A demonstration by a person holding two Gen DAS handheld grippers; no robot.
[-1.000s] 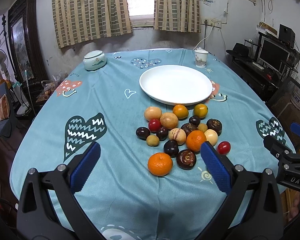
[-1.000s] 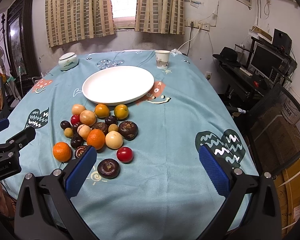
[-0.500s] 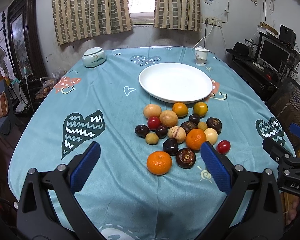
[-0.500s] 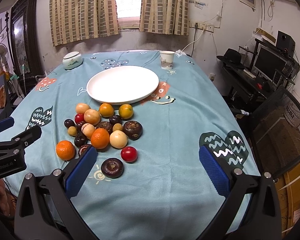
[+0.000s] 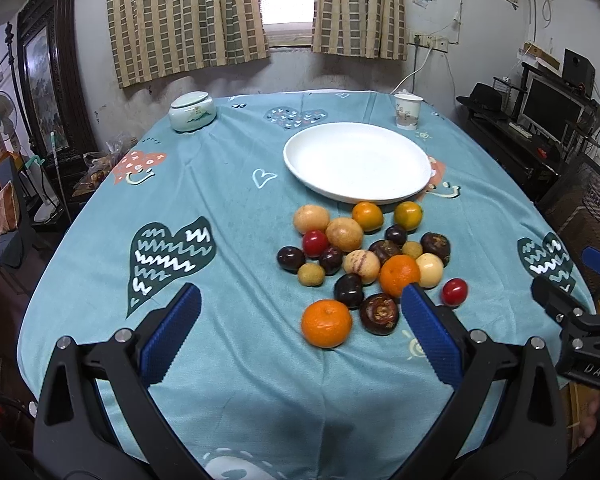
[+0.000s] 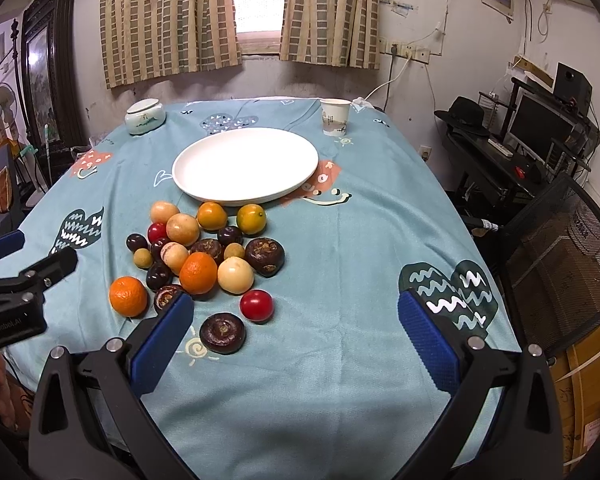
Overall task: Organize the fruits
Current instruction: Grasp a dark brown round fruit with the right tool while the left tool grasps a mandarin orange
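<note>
A pile of several fruits lies on the teal tablecloth just in front of an empty white plate (image 5: 356, 162) (image 6: 246, 166). Nearest me are an orange mandarin (image 5: 326, 323) (image 6: 127, 296), a dark brown round fruit (image 5: 379, 313) (image 6: 222, 333) and a red cherry tomato (image 5: 455, 291) (image 6: 256, 306). My left gripper (image 5: 300, 336) hangs open above the table's near edge, short of the mandarin. My right gripper (image 6: 296, 340) is open too, to the right of the pile, with nothing between its fingers. Each gripper's body shows at the edge of the other's view.
A lidded ceramic jar (image 5: 192, 111) stands at the back left of the table and a paper cup (image 5: 408, 111) (image 6: 334, 117) at the back right. A mesh chair (image 6: 564, 248) and a desk with a monitor (image 6: 540, 124) are to the right.
Both grippers have drawn back and risen slightly, so the fruit pile and plate sit a little lower and farther in view. Both stay open and nothing on the table has moved.
</note>
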